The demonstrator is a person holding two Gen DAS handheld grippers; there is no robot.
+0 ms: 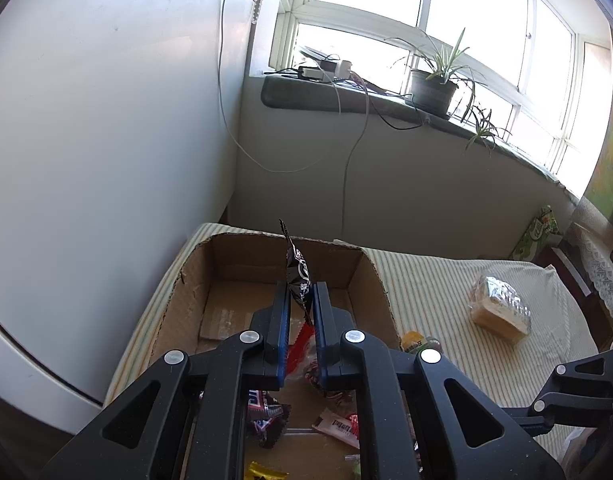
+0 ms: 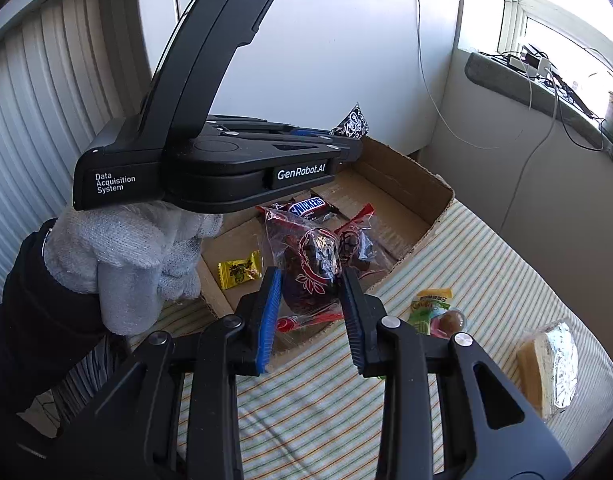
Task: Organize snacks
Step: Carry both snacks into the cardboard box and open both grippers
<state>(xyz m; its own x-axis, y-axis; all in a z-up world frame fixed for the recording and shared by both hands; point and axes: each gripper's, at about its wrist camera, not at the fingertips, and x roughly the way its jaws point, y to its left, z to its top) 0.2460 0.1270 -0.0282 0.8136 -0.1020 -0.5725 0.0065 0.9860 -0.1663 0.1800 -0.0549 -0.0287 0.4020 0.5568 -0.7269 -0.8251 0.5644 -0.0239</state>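
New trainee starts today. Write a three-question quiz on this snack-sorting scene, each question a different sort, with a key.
1. True or false: the left gripper is shut on a black-and-white packet.
2. The right gripper holds: A) yellow candy B) red clear-wrapped snack C) nothing.
3. Fill in: the Snickers bar lies inside the cardboard ____.

Key: 1 true; 2 B; 3 box.

The cardboard box (image 2: 406,192) is matt brown with rough torn edges; the table (image 2: 486,280) wears a striped woven cloth. The red date packet (image 2: 310,268) is glossy clear plastic; the glove (image 2: 118,256) is grey knit; the tongs (image 2: 310,312) are matt black plastic with blue ribbed pads (image 2: 268,316).
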